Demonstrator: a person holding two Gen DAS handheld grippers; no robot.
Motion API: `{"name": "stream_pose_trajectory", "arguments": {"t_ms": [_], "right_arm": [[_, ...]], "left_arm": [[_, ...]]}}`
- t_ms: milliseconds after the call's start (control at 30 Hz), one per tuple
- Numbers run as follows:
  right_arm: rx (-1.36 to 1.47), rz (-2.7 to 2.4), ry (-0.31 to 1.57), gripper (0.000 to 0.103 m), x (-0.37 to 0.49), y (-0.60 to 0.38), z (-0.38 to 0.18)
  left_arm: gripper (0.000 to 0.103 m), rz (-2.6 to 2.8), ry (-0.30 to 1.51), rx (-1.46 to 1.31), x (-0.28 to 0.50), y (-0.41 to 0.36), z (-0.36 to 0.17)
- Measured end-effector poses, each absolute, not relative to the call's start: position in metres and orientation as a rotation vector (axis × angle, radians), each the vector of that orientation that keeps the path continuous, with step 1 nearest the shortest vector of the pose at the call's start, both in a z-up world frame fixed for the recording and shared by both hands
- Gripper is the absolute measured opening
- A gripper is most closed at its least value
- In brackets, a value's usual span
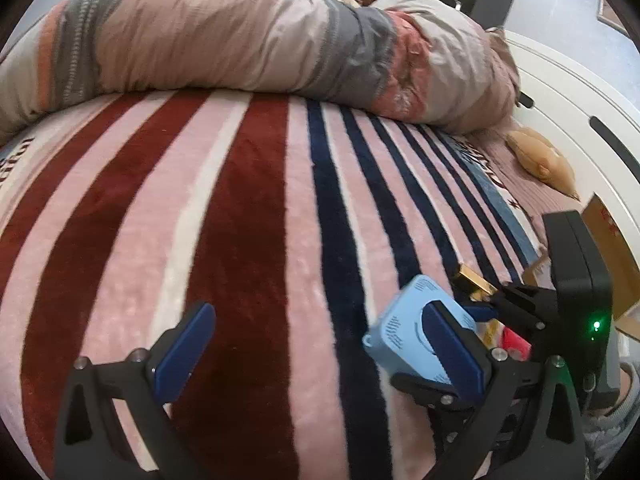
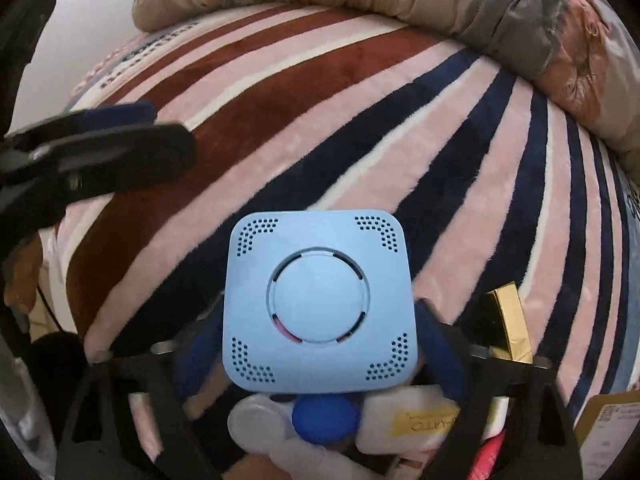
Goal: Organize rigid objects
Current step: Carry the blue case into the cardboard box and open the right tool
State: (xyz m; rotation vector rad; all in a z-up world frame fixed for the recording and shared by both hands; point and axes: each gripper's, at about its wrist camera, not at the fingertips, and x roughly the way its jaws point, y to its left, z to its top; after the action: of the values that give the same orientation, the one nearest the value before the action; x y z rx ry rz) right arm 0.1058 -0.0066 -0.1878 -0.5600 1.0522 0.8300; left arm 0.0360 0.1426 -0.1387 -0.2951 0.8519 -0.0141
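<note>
Between the fingers of the right hand-held gripper [image 2: 320, 344] sits the light blue square device [image 2: 318, 304], apparently gripped, above a pile of bottles [image 2: 320, 420] beside the gold box [image 2: 508, 328]. The left hand-held gripper [image 1: 316, 344] is wide and empty; sorting seems hardly begun.

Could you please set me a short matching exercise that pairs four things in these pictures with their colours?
Things:
1. square vented box
2. round cap
3. slim box
4. small cushion

Colours:
A. shiny gold
B. light blue
C. tan
D. deep blue

Pairs: 1-B, 2-D, 3-A, 4-C
</note>
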Motion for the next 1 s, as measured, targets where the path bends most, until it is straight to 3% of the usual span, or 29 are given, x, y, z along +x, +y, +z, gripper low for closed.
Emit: {"name": "stream_pose_trajectory", "arguments": {"t_ms": [167, 333, 433, 500, 600, 1000], "right_arm": [[-0.538, 0.848, 0.973, 0.077, 0.089, -0.014, -0.167], [-0.465, 0.941, 0.804, 0.077, 0.057, -0.040, -0.098], [-0.432, 0.950, 0.708, 0.077, 0.040, -0.062, -0.062], [-0.399, 0.949, 0.670, 0.077, 0.034, -0.078, -0.044], [-0.358, 0.917, 0.621, 0.077, 0.029, -0.107, -0.020], [-0.090, 0.722, 0.642, 0.077, 0.055, -0.284, 0.023]], "left_arm": [[0.102, -0.206, 0.812, -0.347, 0.033, 0.128, -0.132], [0.101, -0.461, 0.724, -0.393, 0.031, 0.091, -0.093], [0.087, -0.571, 0.694, -0.379, 0.030, 0.062, -0.063], [0.065, -0.629, 0.678, -0.397, 0.030, 0.045, -0.043], [0.047, -0.680, 0.651, -0.348, 0.030, 0.014, -0.013], [0.037, -0.883, 0.790, -0.130, 0.101, -0.171, 0.030]]}}
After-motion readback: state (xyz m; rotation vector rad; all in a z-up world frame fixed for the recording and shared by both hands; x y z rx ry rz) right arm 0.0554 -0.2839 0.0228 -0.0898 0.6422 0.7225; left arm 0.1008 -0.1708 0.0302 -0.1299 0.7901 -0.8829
